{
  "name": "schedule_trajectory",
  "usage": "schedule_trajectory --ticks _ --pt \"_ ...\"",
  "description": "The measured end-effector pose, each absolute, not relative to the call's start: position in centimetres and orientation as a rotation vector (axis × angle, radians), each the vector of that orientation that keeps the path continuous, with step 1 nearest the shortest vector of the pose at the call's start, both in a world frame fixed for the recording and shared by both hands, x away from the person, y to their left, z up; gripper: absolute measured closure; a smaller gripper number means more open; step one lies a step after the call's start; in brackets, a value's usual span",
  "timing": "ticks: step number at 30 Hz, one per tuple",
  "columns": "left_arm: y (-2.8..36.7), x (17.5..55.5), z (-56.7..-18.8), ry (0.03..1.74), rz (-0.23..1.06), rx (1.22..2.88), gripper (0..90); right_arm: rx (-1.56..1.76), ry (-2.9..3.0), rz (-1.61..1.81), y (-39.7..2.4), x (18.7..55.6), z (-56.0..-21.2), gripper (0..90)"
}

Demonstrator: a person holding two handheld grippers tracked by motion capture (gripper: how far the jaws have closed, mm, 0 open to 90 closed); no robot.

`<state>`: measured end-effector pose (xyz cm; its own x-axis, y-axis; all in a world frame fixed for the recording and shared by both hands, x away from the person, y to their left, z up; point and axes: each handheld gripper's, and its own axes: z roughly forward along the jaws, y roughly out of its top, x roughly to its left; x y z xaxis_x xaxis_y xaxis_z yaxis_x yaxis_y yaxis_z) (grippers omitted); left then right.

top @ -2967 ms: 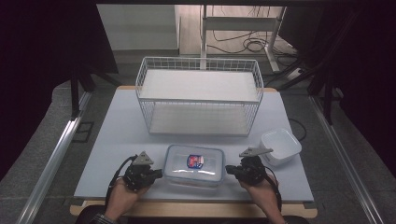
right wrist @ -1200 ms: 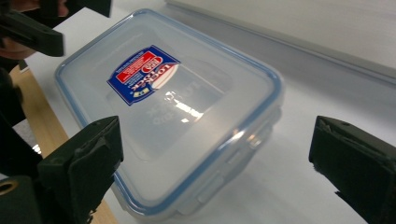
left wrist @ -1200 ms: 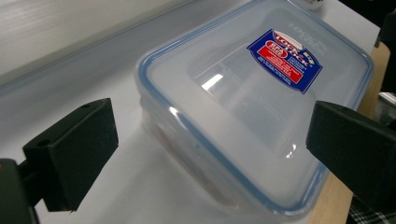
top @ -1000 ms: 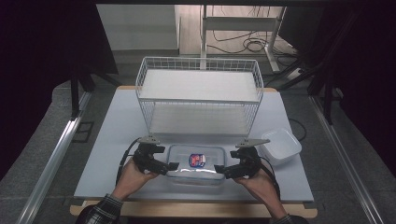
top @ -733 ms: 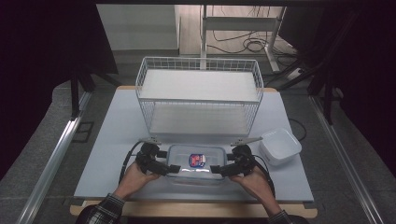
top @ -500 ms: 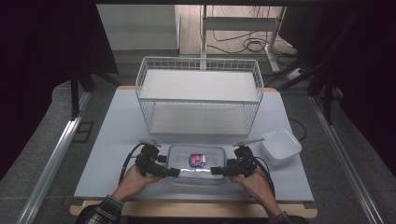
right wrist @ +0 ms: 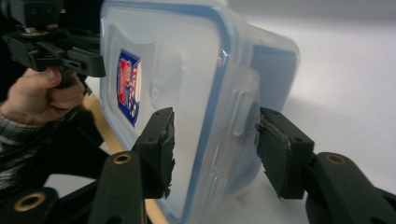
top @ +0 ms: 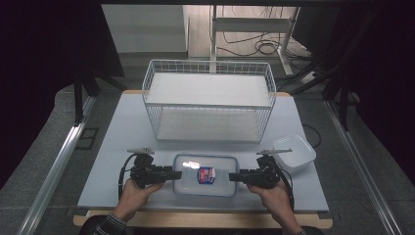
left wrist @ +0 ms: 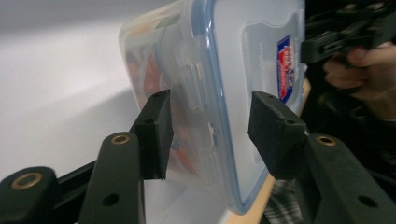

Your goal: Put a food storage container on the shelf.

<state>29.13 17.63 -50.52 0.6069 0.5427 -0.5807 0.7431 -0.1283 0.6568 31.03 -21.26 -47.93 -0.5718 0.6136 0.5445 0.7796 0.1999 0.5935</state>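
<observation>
While the high view looked down, the lidded box lay flat at the table's near edge, long axis left to right, between the left gripper and right gripper, before a wire basket and beside a white bowl. From the left gripper view, its jaws, just closing, straddled the box's end latch, a gap beside one pad, contact unclear. From the right gripper view, its closing jaws likewise flanked the opposite end, blue-rimmed lid facing sideways.
</observation>
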Motion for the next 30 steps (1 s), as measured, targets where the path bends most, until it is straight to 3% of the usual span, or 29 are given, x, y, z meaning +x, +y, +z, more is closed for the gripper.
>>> schedule_trajectory --ticks 8,30 --pt "17.3 29.0 -50.0 1.058 -0.187 1.79 51.5 -1.355 -2.321 -1.393 -21.1 30.8 -47.7 49.1" --pt "17.9 29.9 -44.6 1.005 -0.056 1.783 52.3 -1.255 -2.37 -1.552 -20.7 32.5 -43.0 49.5"
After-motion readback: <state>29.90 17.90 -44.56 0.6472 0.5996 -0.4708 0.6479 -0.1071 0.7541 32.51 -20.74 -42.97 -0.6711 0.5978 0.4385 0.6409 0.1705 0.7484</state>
